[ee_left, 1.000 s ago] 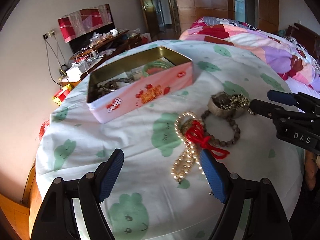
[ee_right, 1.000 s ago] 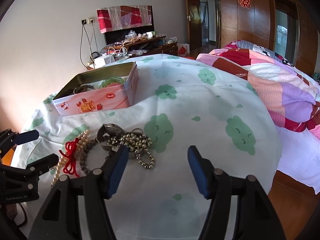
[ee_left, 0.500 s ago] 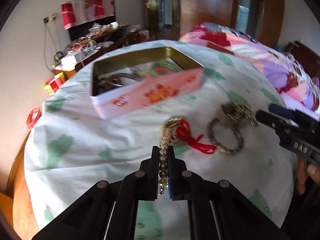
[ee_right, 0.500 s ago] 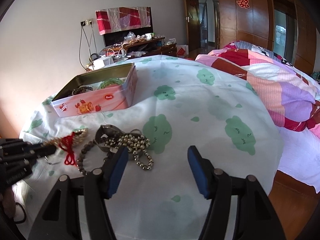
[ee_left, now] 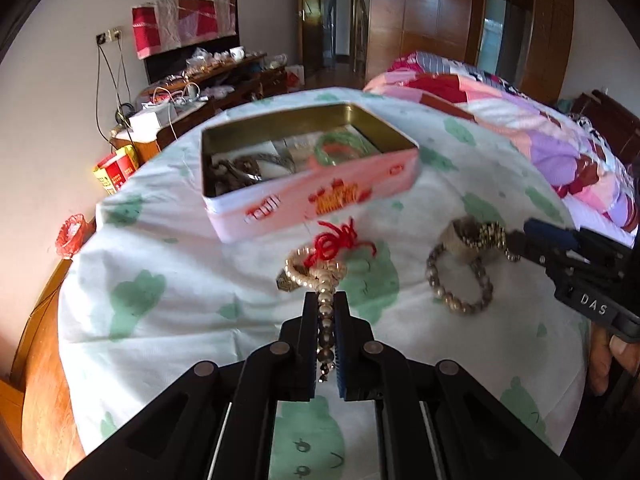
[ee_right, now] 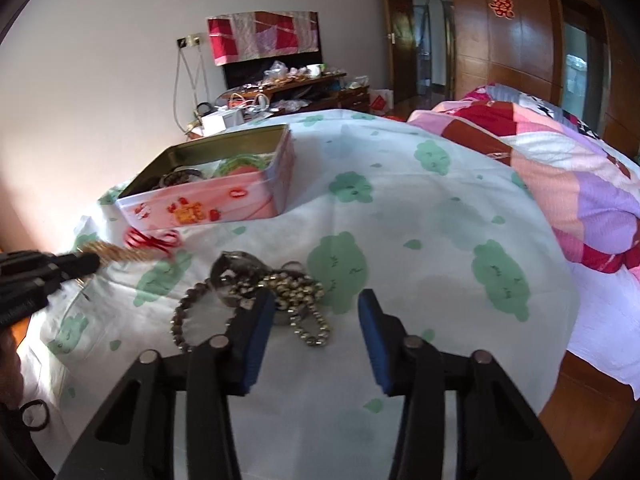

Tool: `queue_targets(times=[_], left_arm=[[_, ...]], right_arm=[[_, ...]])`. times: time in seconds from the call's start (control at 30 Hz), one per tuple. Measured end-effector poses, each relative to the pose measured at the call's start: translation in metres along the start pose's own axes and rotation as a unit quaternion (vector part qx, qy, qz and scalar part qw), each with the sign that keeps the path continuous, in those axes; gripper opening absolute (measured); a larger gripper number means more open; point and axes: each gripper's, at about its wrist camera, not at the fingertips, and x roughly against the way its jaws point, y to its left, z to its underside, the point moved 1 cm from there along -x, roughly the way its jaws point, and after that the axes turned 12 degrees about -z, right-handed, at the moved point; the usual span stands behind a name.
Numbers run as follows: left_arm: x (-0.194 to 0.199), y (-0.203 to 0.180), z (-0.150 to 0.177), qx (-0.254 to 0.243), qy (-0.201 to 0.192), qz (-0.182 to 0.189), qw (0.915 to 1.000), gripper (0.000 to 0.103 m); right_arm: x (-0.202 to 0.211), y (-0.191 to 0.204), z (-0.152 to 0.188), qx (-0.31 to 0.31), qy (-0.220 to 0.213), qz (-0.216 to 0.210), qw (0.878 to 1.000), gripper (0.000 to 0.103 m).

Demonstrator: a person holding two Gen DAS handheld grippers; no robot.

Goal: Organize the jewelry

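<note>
Partway: left gripper (ee_left: 326,312) pinching pearl strand (ee_left: 316,276) short of tin (ee_left: 308,168); right gripper (ee_right: 316,320) spread, beaded pile (ee_right: 276,292) left.

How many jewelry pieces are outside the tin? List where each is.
4: a pearl strand with red cord gripped in the left claw; bead bracelet, metal bangle and ball chain piled before the open right claw. The pile may hide more.

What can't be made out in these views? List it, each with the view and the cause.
- Pearl necklace, left wrist view: its lower end hidden between the left claw fingers.
- Same necklace, right wrist view: motion-blurred.
- Tin box contents, both views: partly hidden by its walls.
- Right claw, left wrist view: cut off by the frame edge.
</note>
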Motion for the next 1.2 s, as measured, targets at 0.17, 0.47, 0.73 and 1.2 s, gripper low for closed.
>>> queue_targets(times=[0.17, 0.47, 0.73, 1.2], left_arm=[[0.019, 0.003, -0.008, 0.007, -0.026, 0.008, 0.9996, 0.006], [0.052, 0.021, -0.024, 0.033, -0.065, 0.016, 0.9972, 0.006], [0.023, 0.022, -0.015, 0.032, -0.035, 0.004, 0.9989, 0.006], [-0.023, 0.040, 0.004, 0.066, 0.039, 0.030, 0.9966, 0.007]], right_arm=[[-0.005, 0.012, -0.002, 0.021, 0.002, -0.019, 1.000, 0.041], [-0.009, 0.019, -0.002, 0.034, 0.014, -0.029, 0.999, 0.006], [0.022, 0.020, -0.020, 0.030, -0.046, -0.033, 0.998, 0.005], [-0.003, 0.004, -0.005, 0.008, 0.004, -0.028, 1.000, 0.064]])
